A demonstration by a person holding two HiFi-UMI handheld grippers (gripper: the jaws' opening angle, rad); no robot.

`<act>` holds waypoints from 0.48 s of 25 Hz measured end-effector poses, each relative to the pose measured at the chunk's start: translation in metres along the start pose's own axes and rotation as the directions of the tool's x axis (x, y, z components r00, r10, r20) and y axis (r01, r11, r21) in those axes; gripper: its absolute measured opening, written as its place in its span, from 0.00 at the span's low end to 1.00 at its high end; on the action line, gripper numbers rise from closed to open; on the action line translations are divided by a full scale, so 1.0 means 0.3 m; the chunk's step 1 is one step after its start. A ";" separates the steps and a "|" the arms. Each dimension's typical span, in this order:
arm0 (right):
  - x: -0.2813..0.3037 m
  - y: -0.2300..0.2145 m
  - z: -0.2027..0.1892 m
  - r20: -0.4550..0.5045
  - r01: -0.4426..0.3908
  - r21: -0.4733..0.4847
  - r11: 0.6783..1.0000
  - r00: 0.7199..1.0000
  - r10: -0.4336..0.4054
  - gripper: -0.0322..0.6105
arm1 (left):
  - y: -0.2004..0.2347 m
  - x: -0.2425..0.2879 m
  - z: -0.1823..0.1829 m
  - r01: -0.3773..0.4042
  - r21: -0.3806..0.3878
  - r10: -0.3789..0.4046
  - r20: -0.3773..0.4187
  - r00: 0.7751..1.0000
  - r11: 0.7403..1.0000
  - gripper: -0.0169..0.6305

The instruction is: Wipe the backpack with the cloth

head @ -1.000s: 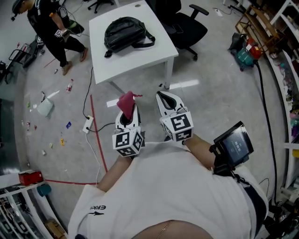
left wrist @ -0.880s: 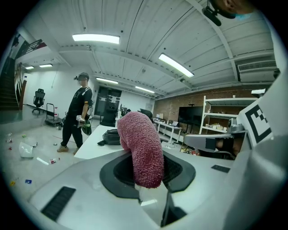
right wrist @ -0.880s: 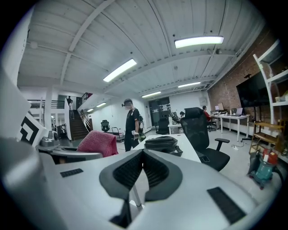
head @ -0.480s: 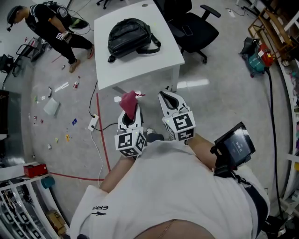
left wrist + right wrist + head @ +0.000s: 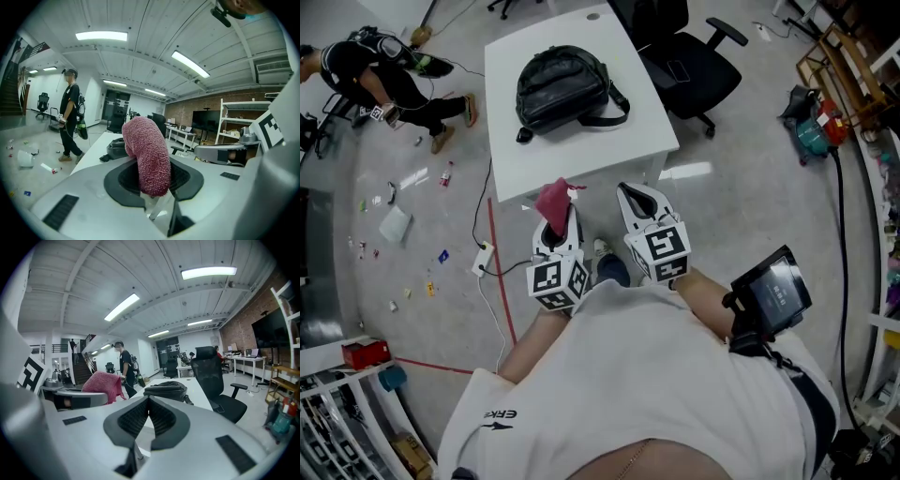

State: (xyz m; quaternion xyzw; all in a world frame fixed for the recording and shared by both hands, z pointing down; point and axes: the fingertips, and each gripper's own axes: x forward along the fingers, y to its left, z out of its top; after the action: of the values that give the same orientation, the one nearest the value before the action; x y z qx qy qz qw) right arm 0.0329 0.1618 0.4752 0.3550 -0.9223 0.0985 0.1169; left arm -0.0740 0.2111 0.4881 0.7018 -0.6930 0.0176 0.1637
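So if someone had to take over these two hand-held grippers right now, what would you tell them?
Left gripper: shut on the dark pink terry cloth, which sticks up out of its jaws.
Right gripper: jaws together, nothing in them.
The shiny black backpack lies on the white table ahead. Both grippers hang over the floor, short of the table's near edge.
Done: cloth is in the grip.
Left: step up to the table and wipe the backpack. The cloth has not touched it yet.
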 end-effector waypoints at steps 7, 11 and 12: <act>0.227 -0.020 0.096 -0.018 0.024 -0.033 0.999 1.000 -0.024 0.06 | 0.165 0.181 0.119 0.027 -0.018 -0.026 0.029 0.999 0.999 0.17; 0.346 -0.001 0.127 -0.035 0.036 -0.038 0.999 0.999 -0.037 0.06 | 0.272 0.237 0.161 0.035 -0.030 -0.034 0.034 0.999 0.999 0.17; 0.372 0.004 0.135 -0.036 0.040 -0.042 0.998 0.998 -0.042 0.06 | 0.298 0.253 0.168 0.036 -0.034 -0.035 0.036 0.999 0.999 0.17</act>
State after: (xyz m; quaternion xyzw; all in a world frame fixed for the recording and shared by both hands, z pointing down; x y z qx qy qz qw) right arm -0.0542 0.0814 0.4684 0.3694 -0.9143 0.0838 0.1433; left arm -0.1689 0.1262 0.4780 0.7114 -0.6833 -0.0095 0.1639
